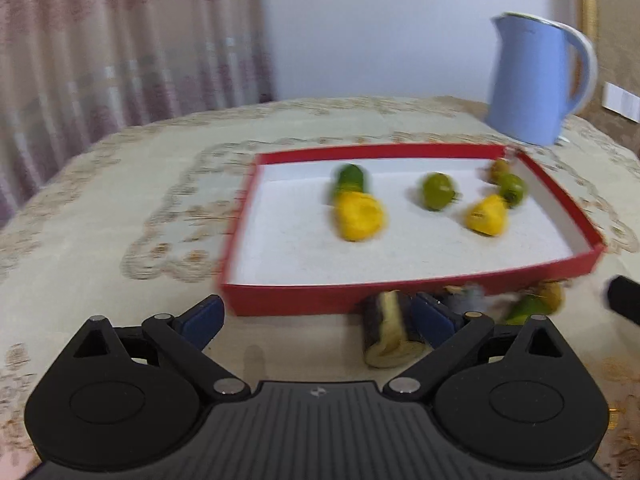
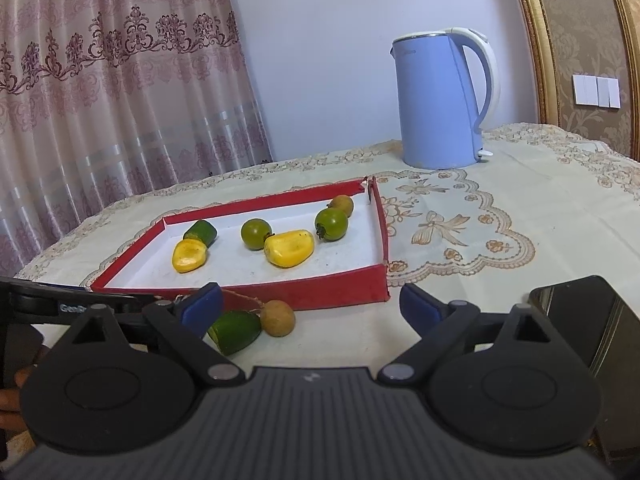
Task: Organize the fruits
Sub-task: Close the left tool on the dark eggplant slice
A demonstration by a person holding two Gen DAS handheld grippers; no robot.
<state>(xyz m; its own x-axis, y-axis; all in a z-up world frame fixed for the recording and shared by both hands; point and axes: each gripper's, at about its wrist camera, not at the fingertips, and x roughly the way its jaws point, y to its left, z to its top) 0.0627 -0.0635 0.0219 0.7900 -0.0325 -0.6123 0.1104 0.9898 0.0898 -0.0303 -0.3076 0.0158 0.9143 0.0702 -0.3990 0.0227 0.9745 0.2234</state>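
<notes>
Left wrist view: blurred throughout, so fine detail was hard to tell.
Left gripper (image 1: pixel 318 320): its blue-padded fingers stood wide apart and held nothing — apparently spread ready for a pick.
Cut piece: a dark-skinned, pale-fleshed chunk of fruit or vegetable (image 1: pixel 387 330) lay on the cloth just in front of the tray's near wall, beside the gripper's right finger; whether the pad touched it could not be told.
Tray: a shallow red cardboard tray with a white floor (image 1: pixel 288 300) sat on the cream embroidered tablecloth (image 1: pixel 120 208), serving as the place where fruit was gathered.
Loose fruit: smeared green and brown shapes lay outside the tray's near right corner.

Right wrist view: sharp.
Right gripper (image 2: pixel 310 300): fingers fully spread, empty, low over the cloth near the tray's near wall.
Outside the tray: a green cut fruit piece (image 2: pixel 236 332) and a small round brown fruit (image 2: pixel 278 317) lay touching each other on the cloth, just beside the gripper's left finger — judged to be what remained to go in.
Inside the tray: two yellow hollowed halves (image 2: pixel 289 248), two round green fruits (image 2: pixel 331 224), a green cut piece (image 2: pixel 201 232) and a brown fruit (image 2: pixel 341 205) in the far corner, loosely scattered.
Behind: a light blue electric kettle (image 2: pixel 438 100) stood well apart from the tray, clear of the work.
</notes>
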